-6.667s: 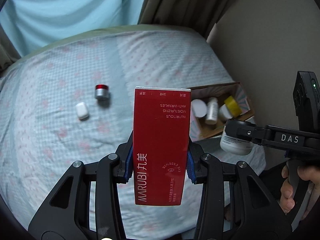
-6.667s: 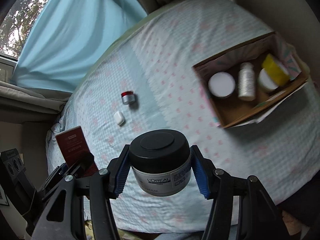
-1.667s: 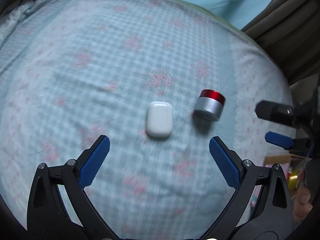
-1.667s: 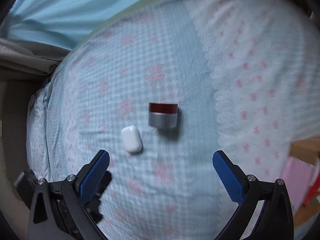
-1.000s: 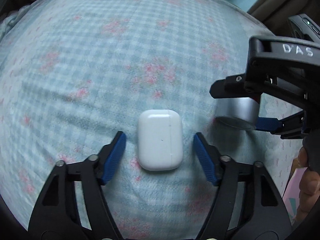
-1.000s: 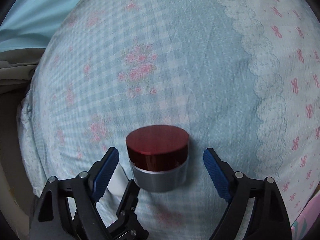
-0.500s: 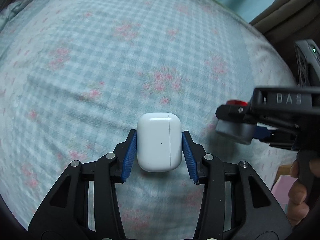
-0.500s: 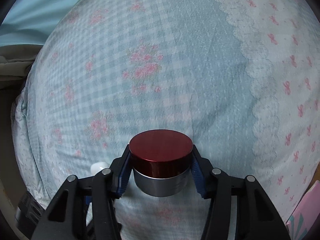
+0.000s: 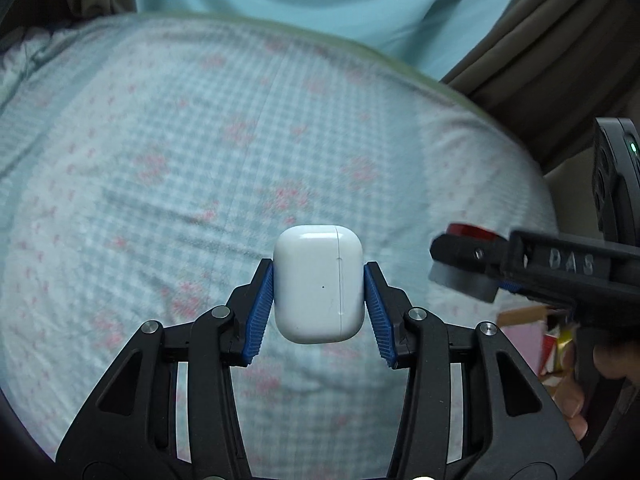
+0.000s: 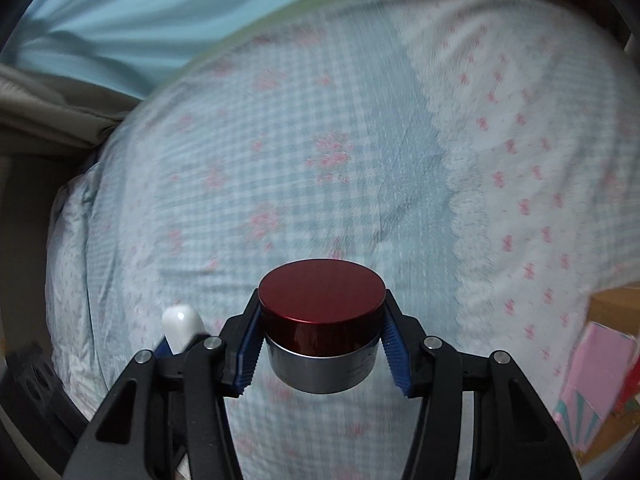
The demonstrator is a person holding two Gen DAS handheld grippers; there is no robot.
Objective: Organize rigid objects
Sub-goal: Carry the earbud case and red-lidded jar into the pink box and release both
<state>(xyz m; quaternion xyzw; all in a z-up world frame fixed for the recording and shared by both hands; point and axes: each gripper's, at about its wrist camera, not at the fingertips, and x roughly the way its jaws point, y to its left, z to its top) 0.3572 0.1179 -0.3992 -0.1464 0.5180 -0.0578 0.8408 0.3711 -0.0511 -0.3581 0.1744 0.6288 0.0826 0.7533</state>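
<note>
overhead, left gripper [image 9: 319, 295] clenched on white case [image 9: 318, 283], right gripper [image 10: 322, 335] clamped on red-lidded jar [image 10: 321, 324], both items held above checked bedsheet [image 9: 168, 168], box [image 10: 614, 364] at right edge

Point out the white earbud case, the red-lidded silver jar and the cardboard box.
White rounded plastic earbud case [image 9: 318, 284], left wrist view, front face.
Red-lidded silver round jar [image 10: 322, 286], right wrist view, lid top.
Brown cardboard box [image 10: 616, 300], right wrist view, rim.
</note>
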